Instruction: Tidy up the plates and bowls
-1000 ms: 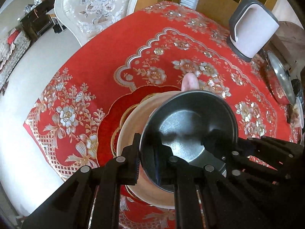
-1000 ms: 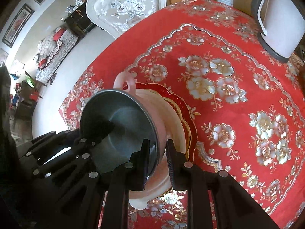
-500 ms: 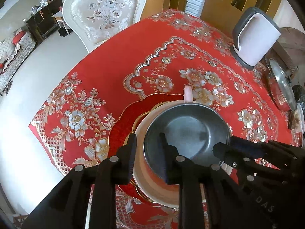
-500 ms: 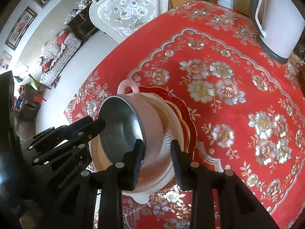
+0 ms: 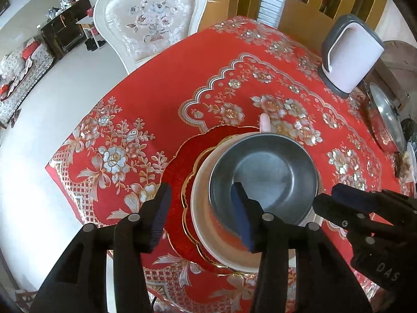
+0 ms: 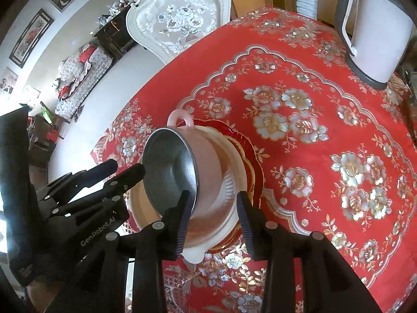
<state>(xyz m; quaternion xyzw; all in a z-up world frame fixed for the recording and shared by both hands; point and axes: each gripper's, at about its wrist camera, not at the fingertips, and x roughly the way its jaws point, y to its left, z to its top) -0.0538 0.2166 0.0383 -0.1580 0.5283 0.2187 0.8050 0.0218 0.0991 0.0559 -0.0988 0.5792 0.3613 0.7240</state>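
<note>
Pot (image 5: pixel 263 172), pink outside and dark grey inside, sits in the cream bowl (image 5: pixel 208 224) on the red plate (image 5: pixel 179 161), all stacked on the flowered red tablecloth (image 5: pixel 146 83). Left gripper (image 5: pixel 200 216) hangs spread wide, one finger over the pot's rim, gripping nothing. Right gripper (image 6: pixel 215 220) is spread too, straddling the pot's near wall without touching it; a kettle (image 6: pixel 375 34) stands well apart.

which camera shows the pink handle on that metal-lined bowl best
The right wrist view: the pink handle shows as a full loop on the bowl's far side. In the left wrist view only its tip peeks over the rim.
</note>
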